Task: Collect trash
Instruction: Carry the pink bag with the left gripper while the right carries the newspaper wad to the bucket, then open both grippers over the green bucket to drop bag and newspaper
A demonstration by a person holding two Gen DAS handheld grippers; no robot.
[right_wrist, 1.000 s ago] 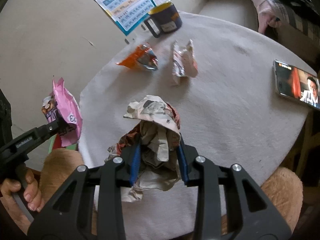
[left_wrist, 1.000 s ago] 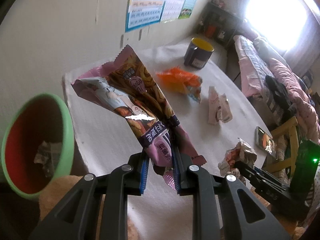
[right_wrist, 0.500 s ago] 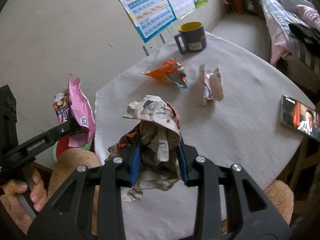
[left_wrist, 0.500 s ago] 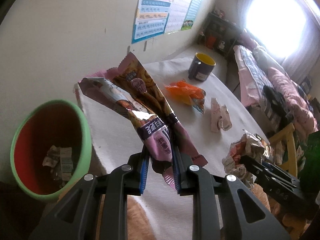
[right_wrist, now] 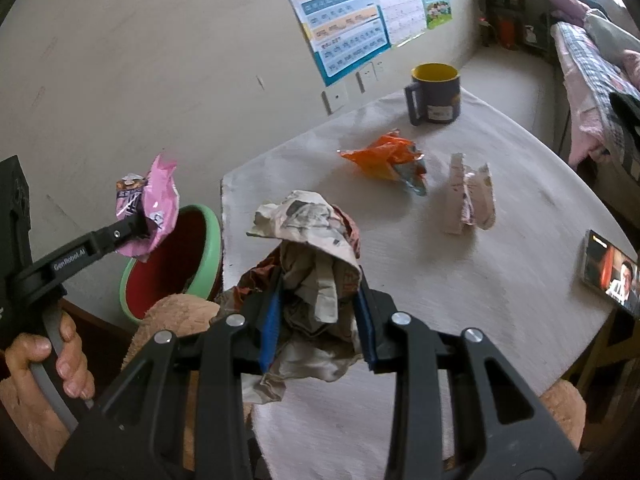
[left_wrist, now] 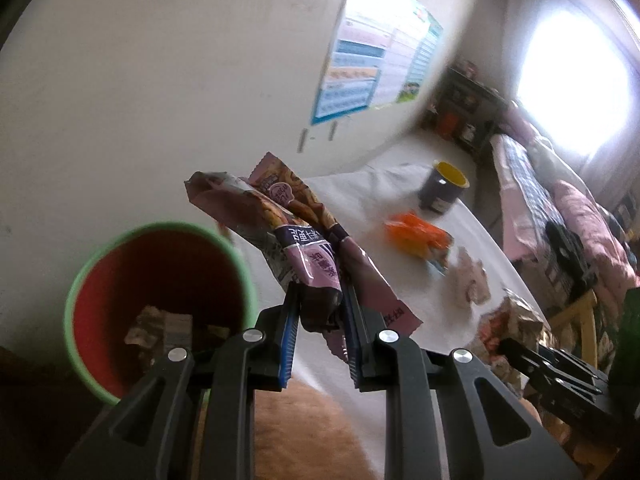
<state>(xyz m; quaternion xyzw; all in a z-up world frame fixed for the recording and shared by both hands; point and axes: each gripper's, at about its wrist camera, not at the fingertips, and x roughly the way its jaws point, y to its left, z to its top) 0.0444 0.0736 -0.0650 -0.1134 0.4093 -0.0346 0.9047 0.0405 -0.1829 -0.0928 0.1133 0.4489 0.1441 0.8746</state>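
Observation:
My left gripper (left_wrist: pixel 318 320) is shut on a pink and purple snack wrapper (left_wrist: pixel 288 236) and holds it in the air just right of a green-rimmed red bin (left_wrist: pixel 160 300) with paper scraps inside. In the right wrist view the wrapper (right_wrist: pixel 148 204) hangs above the bin (right_wrist: pixel 200 256). My right gripper (right_wrist: pixel 318 320) is shut on a crumpled newspaper ball (right_wrist: pixel 316 256) above the table's near left part. An orange wrapper (right_wrist: pixel 384 156) and a crumpled pale wrapper (right_wrist: pixel 468 196) lie on the white table (right_wrist: pixel 480 280).
A dark blue mug with a yellow inside (right_wrist: pixel 434 94) stands at the table's far edge. A phone (right_wrist: pixel 612 272) lies at the right edge. A wall with posters (right_wrist: pixel 360 20) is behind. A bed (left_wrist: pixel 560 200) stands to the right.
My left gripper has carried the snack wrapper left and closer to the bin. My right gripper has lifted and drawn back with the newspaper ball, toward the bin side.

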